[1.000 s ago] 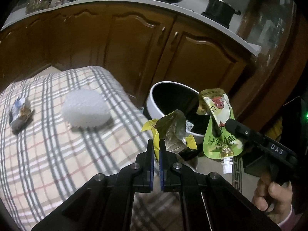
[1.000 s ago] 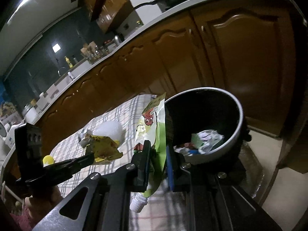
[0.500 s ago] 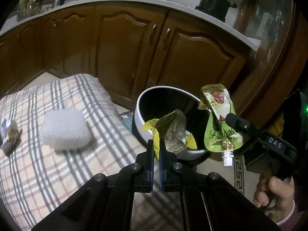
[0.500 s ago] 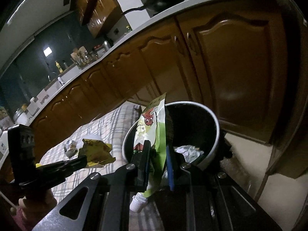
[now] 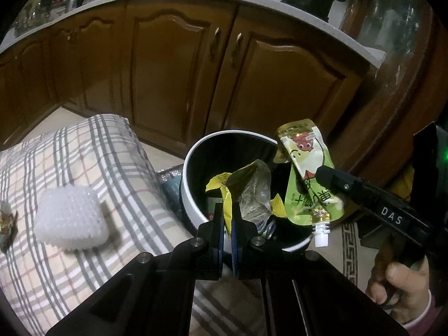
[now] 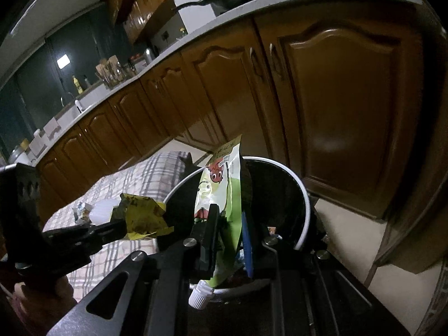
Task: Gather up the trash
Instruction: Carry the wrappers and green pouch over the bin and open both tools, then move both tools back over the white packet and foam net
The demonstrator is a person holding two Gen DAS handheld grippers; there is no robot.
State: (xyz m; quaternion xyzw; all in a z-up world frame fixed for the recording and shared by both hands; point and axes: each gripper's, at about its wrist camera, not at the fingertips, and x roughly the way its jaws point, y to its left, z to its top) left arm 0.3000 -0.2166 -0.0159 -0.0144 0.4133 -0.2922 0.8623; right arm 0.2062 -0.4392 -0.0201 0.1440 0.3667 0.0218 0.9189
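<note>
A yellow wrapper [image 5: 246, 196] is clamped in the left gripper [image 5: 227, 218] and held over the near rim of the bin [image 5: 193, 154]. A green pouch [image 6: 224, 196], spout down, is clamped in the right gripper [image 6: 228, 221] at the bin's right side. On the checked cloth [image 5: 84, 151] to the left, a white foam net [image 5: 70, 221] and 1 small wrapper [image 5: 7, 224] are seen.
</note>
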